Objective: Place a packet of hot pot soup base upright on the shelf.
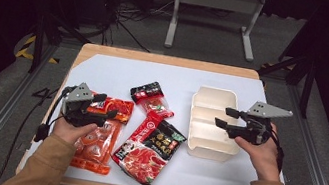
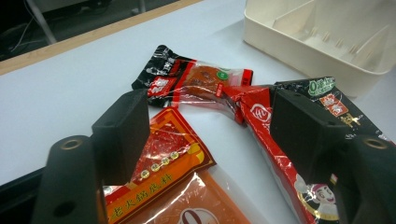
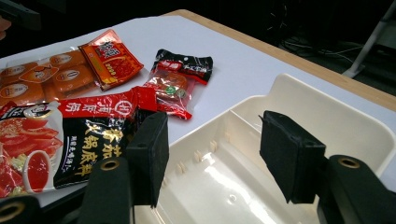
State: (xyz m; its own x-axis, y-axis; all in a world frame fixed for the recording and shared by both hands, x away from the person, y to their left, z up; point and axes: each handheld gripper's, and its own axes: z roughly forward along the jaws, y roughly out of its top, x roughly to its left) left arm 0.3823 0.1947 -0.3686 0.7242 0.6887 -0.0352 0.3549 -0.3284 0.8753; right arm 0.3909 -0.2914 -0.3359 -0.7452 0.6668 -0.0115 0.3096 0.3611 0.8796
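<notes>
Three sauce packets lie on the white table [image 1: 106,67]: an orange packet [image 1: 99,135], a small black-and-red packet [image 1: 151,98] and a large red-and-black packet [image 1: 151,146]. The cream divided tray [image 1: 208,122] beside them holds nothing. The left gripper [image 1: 107,105] hovers wide over the orange packet; the right gripper [image 1: 224,117], also wide, hangs over the tray.

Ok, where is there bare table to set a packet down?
Free: the white tabletop along the far edge, behind the small black-and-red sachet and left of the cream divided plastic tray; also the near strip in front of the tray. Crowded: the middle-left, where the orange packet and large red-and-black pouch lie.
</notes>
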